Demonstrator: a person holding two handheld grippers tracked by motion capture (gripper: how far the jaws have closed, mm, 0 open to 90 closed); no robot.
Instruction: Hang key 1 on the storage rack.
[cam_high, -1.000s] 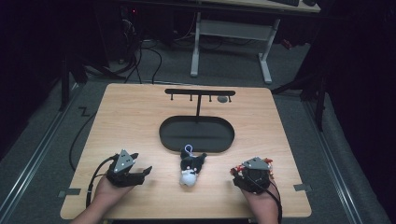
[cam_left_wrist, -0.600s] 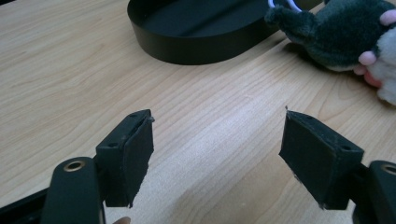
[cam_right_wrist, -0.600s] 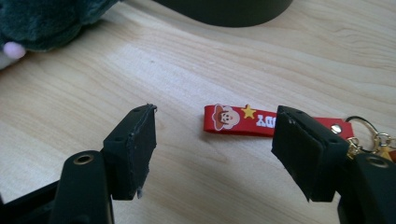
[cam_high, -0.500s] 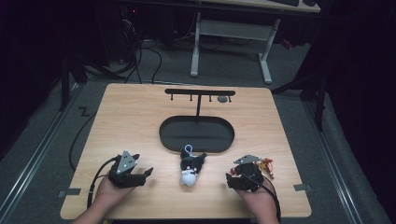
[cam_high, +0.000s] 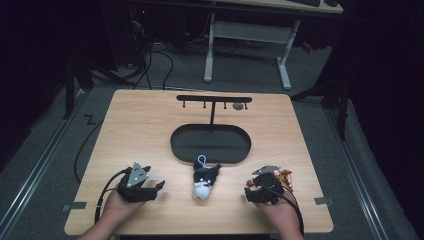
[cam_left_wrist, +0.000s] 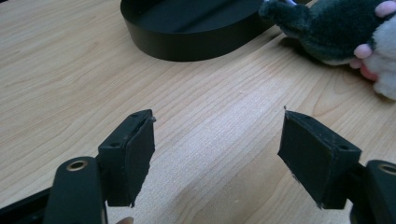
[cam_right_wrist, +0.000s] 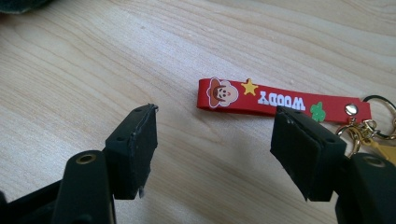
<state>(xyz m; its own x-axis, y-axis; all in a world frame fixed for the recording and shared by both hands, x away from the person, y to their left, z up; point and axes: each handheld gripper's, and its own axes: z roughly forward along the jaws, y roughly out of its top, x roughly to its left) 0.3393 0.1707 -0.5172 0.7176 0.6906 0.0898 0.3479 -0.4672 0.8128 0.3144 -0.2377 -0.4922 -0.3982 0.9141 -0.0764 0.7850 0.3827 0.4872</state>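
A black-and-white plush keychain (cam_high: 204, 180) with a blue loop lies on the wooden table, just in front of a black oval tray (cam_high: 176, 146). My left gripper (cam_high: 156, 187) rests on the table to the plush's left, pointing right at it. In the left gripper view it (cam_left_wrist: 217, 154) is open over bare wood, with the plush (cam_left_wrist: 336, 28) ahead on the right. My right gripper (cam_high: 261, 184) sits to the plush's right. In the right gripper view it (cam_right_wrist: 215, 149) is open, and a red "WOODY" strap keychain (cam_right_wrist: 280, 100) with gold rings lies just beyond its jaws.
A black T-shaped stand (cam_high: 214, 100) with small hooks rises behind the tray; something small and grey (cam_high: 239, 106) hangs near its right end. The tray's wall (cam_left_wrist: 187, 46) lies ahead in the left gripper view. The table's near edge is just behind both hands.
My right gripper has shifted slightly left and toward the near edge, so the red keychain now shows at its right. The left gripper and the plush have not moved.
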